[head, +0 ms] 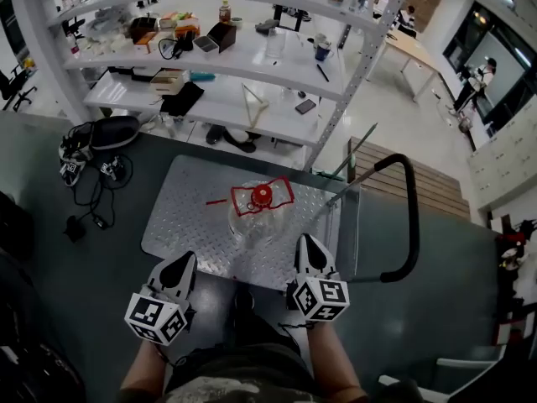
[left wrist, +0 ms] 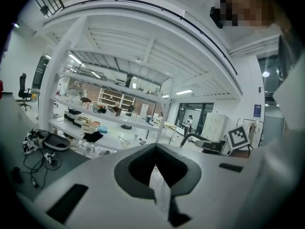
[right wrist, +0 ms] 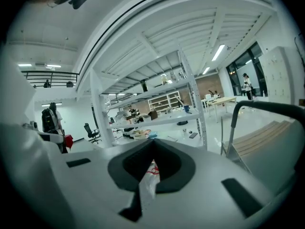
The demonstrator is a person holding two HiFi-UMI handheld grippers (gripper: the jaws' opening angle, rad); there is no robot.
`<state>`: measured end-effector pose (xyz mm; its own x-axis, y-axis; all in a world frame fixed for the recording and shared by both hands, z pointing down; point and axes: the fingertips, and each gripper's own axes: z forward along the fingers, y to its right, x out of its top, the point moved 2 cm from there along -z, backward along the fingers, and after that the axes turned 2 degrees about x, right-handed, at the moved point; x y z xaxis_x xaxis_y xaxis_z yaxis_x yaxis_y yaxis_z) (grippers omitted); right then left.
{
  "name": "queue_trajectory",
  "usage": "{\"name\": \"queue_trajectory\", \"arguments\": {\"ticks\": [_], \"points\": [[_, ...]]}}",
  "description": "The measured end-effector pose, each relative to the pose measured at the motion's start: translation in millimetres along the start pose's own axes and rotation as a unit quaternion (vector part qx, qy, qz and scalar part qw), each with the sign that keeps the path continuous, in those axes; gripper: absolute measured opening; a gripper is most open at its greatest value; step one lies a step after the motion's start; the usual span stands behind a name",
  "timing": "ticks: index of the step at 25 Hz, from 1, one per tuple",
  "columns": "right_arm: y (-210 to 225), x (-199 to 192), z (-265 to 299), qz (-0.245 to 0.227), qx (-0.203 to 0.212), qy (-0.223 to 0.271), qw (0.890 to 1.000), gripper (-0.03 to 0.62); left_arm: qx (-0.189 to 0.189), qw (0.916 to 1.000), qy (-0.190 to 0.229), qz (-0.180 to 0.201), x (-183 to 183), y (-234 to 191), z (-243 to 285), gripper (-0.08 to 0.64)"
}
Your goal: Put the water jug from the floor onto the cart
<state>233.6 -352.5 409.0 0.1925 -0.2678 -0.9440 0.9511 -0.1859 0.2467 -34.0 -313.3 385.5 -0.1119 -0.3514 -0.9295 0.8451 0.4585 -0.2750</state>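
Observation:
The clear water jug point(head: 262, 212) with a red cap and red handle stands upright near the middle of the cart's metal tread-plate deck point(head: 189, 217). Both grippers hover at the deck's near edge, apart from the jug. My left gripper point(head: 180, 267) sits to the jug's lower left with its jaws together and nothing in them. To the jug's lower right, my right gripper point(head: 309, 246) is also shut and empty. In the right gripper view a strip of the jug point(right wrist: 151, 171) shows past the closed right gripper point(right wrist: 153, 144). The left gripper point(left wrist: 155, 149) shows only deck point(left wrist: 159, 190) through its slit.
The cart's black push handle point(head: 411, 225) curves up at the right. Behind the cart stands a white shelving rack point(head: 252, 65) loaded with several items. Cables and small devices point(head: 92, 175) lie on the floor at left. A wooden pallet point(head: 436, 187) sits at right.

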Motion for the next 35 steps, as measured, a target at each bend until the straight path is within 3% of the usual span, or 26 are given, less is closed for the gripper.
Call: {"name": "queue_trajectory", "arguments": {"ticks": [4,9,13,19,26,35], "points": [[-47.9,-20.9,-47.1,-0.005,0.013,-0.003,1.0,-0.008,0.013,0.9996,0.012,-0.024,-14.6,1.4,-69.5,0.005],[-107.6,-38.1,-108.7,-0.03,0.034,0.002,0.999,-0.008,0.016,0.9993,0.031,-0.015,-24.1,8.9,-149.6,0.005],[-130.0,-49.7,-160.1,-0.049,0.032,0.001,0.998,-0.008,0.007,0.9994,0.032,-0.008,-35.8,24.0,-198.7,0.005],[-138.0,-53.5,-222.0,-0.054,0.007,0.003,0.999,-0.008,-0.023,0.9994,0.023,-0.013,-49.8,45.2,-232.9,0.005],[-120.3,-48.4,-271.8,-0.061,-0.012,0.017,0.998,-0.008,-0.045,0.9986,0.026,0.006,-56.8,83.2,-241.7,0.005],[-107.7,-41.5,-339.1,-0.067,0.008,0.034,0.997,-0.008,-0.043,0.9984,0.029,0.023,-68.6,150.8,-271.1,0.005]]}}
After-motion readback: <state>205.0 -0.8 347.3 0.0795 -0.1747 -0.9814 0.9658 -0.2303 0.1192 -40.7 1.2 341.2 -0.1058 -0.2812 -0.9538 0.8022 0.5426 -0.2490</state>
